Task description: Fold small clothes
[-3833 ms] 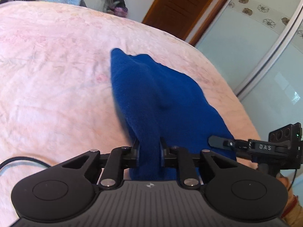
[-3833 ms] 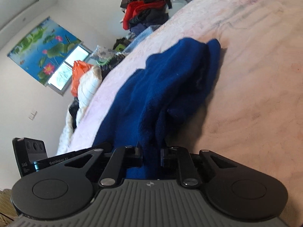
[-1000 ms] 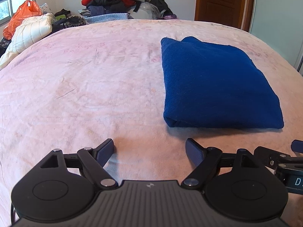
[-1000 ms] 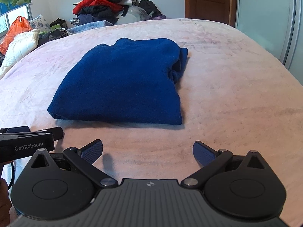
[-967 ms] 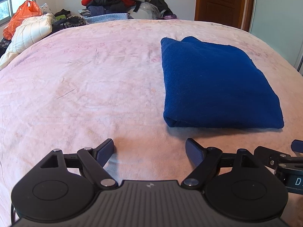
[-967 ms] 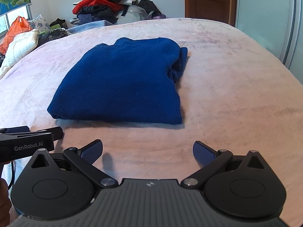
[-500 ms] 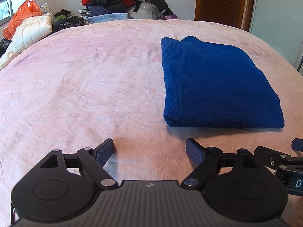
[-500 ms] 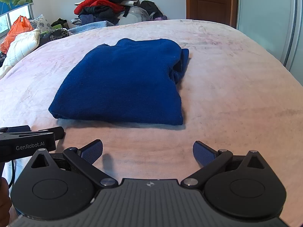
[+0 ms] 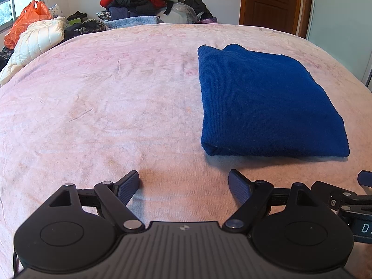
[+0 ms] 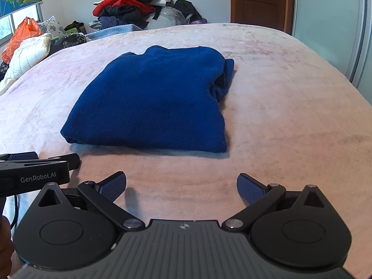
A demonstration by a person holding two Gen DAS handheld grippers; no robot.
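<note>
Folded dark-blue knit garment (image 9: pixel 267 102) lies flat as a thick, roughly rectangular bundle on the pale pink, faintly patterned bedspread (image 9: pixel 116 107). In the left wrist view it sits at about one o'clock from the left gripper (image 9: pixel 183 184), apart from both fingertips, with its rounded fold edge facing the camera. In the right wrist view the same bundle (image 10: pixel 153 102) lies at about eleven o'clock from the right gripper (image 10: pixel 181 187), again clear of the fingers; at its far right corner, loose layers of cloth bunch up and poke out a little from under the top layer.

Both tools are spread wide with nothing between their blue-padded fingers, and both hang just above the bedspread at its near edge. The left gripper's side shows at nine o'clock in the right wrist view as a black bar with white lettering (image 10: pixel 37 176); part of the right gripper shows at three to four o'clock in the left wrist view.

At twelve o'clock, beyond the far edge of the bed, a heap of red, black and grey clothes (image 9: pixel 139 0) is piled against the white wall. At ten o'clock lie a white quilted jacket (image 9: pixel 34 44) and an orange plastic bag (image 9: pixel 28 21) below a window. A brown wooden door (image 9: pixel 272 2) stands at one o'clock, with a pale sliding wardrobe panel (image 9: pixel 341 18) just to its right.
</note>
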